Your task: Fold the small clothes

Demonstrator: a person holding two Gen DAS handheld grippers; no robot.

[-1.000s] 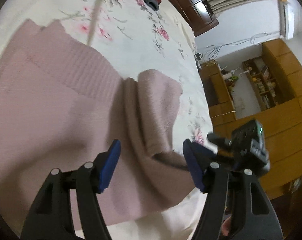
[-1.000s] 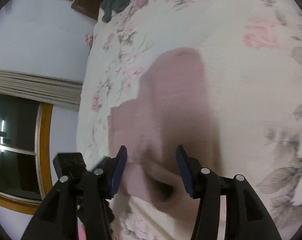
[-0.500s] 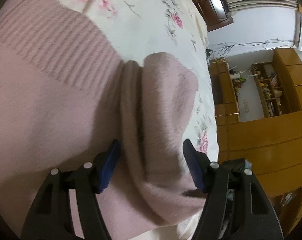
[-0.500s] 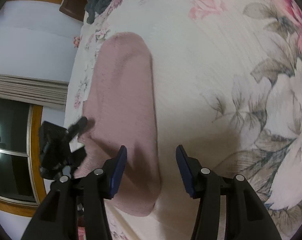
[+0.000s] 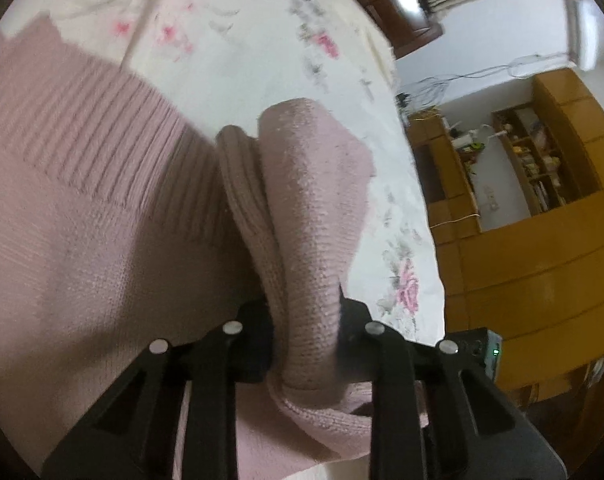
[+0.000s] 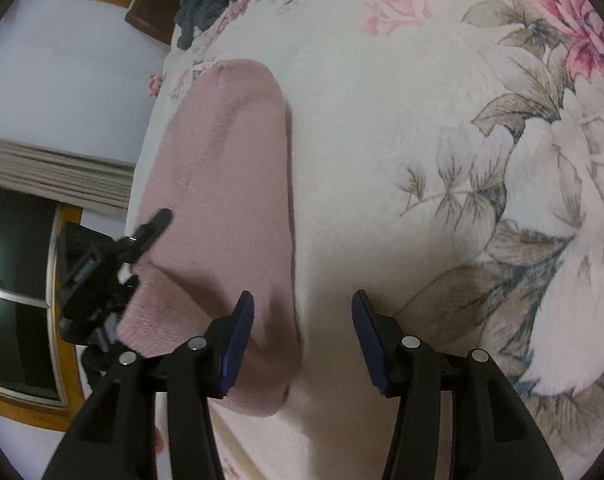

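Folding has barely begun: the left gripper point(image 5: 305, 332) is clamped on the pink knitted sweater's point(image 5: 102, 240) sleeve; the right gripper point(image 6: 302, 340) hovers, fingers apart; body unfolded.

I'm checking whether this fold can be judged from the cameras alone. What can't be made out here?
- Left gripper pads: left wrist view, buried in the pink sweater fold.
- Sweater's full outline: cut off by both views' edges.
- Dark clothes pile: right wrist view, far and too blurred to identify.
- Shelf contents: too small.
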